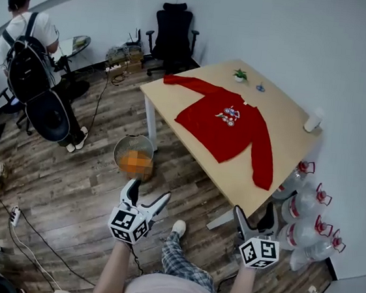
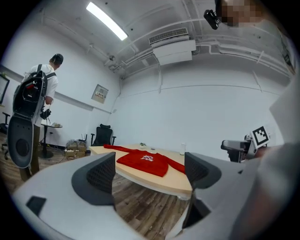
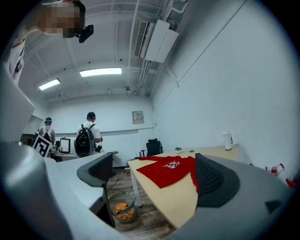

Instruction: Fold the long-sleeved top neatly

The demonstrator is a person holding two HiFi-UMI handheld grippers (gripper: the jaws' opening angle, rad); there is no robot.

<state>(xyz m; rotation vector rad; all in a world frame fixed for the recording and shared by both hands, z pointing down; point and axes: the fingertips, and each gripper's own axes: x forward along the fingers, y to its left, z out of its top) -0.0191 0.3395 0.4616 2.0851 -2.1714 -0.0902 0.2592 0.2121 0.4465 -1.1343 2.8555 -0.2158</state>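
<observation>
two grippers, both empty: the left gripper (image 1: 146, 194) and the right gripper (image 1: 254, 216) hang low over the floor, jaws spread wide with nothing between them, well apart from the tabletop (image 1: 291, 119). the red top (image 1: 228, 125) lies flat on that tabletop, front up, one sleeve stretched toward the far corner and the other running down toward the near edge. no fold looks begun, so the step in hand seems to be the approach. to do it well, come up to the near edge, pinch one sleeve near its cuff and the shoulder on the same side, then lay that sleeve across the body without dragging the whole top. the small plant (image 1: 239, 75) stands beyond the collar.
</observation>
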